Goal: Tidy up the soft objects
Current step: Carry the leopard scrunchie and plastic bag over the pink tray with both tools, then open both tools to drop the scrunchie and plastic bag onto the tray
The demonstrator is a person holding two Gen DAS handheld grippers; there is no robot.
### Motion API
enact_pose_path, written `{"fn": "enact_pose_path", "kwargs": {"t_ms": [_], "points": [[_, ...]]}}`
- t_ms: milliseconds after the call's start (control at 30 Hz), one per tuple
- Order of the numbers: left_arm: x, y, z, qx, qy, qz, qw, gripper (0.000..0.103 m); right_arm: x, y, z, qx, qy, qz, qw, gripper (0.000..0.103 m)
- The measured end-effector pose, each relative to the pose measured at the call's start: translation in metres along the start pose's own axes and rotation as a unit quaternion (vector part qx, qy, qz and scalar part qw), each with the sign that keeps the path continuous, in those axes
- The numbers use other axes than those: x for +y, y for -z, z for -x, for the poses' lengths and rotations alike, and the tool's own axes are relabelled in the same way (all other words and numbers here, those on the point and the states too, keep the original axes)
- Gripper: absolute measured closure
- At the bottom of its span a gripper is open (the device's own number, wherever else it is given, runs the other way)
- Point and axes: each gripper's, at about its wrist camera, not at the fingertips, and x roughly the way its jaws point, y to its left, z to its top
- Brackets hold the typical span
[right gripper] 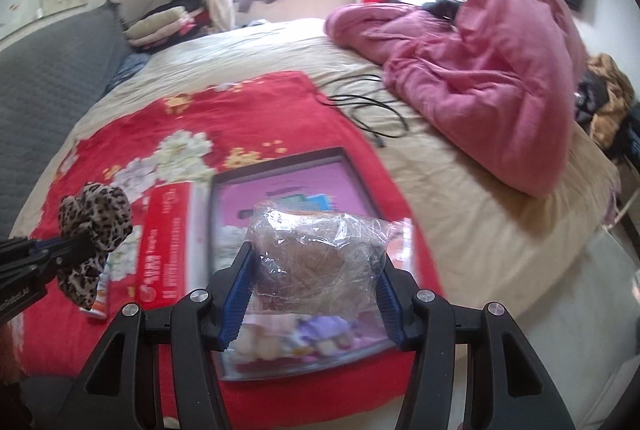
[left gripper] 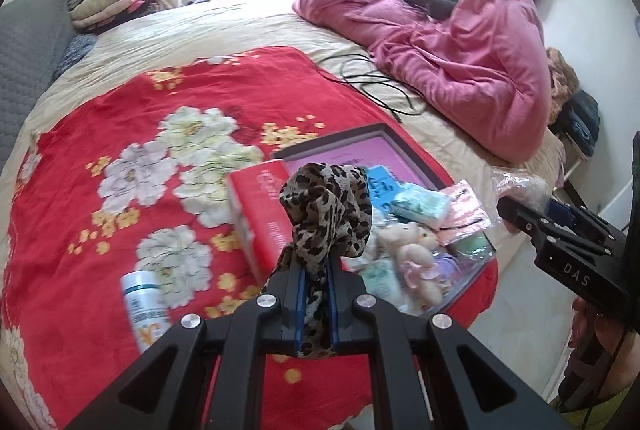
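The left tool (left gripper: 314, 294) is clamped on a leopard-print scrunchie (left gripper: 326, 205), its ruffled fabric bunched above the tips. The right tool (right gripper: 316, 294) grips a crinkled clear plastic bag (right gripper: 320, 258) with something brown inside; what, I cannot tell. Just ahead of and below both lies the shallow dark-rimmed tray (left gripper: 404, 145) on the bed, its long axis running away, nearer the right tool, holding a plush toy (left gripper: 412, 250) and small soft packets. A red box (left gripper: 256, 213) sits against its left side.
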Motion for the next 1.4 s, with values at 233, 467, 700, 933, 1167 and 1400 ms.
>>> {"fn": "enact_pose_path", "kwargs": {"t_ms": [233,467,700,933,1167,1400], "points": [[-0.029,-0.003,-0.040,0.027,0.006,-0.019,0.9994,0.094,-0.027,0.008,-0.015,0.015,0.005,-0.007,1.000,0.046],[-0.041,-0.010,-0.082,0.053,0.001,-0.028,0.9982,0.094,-0.022,0.012,-0.039,0.037,-0.004,0.006,0.999,0.045],[-0.042,-0.014,-0.116,0.074,0.000,-0.035,0.9966,0.094,-0.013,0.017,-0.068,0.064,-0.017,0.022,0.998,0.045],[-0.040,-0.014,-0.129,0.080,0.009,-0.031,0.9962,0.094,-0.001,0.019,-0.097,0.087,-0.025,0.034,0.995,0.045],[-0.039,-0.014,-0.133,0.081,0.015,-0.029,0.9962,0.092,0.004,0.021,-0.112,0.092,-0.028,0.033,0.995,0.043],[-0.037,-0.013,-0.136,0.085,0.018,-0.025,0.9959,0.092,0.004,0.021,-0.115,0.090,-0.027,0.029,0.995,0.042]]}}
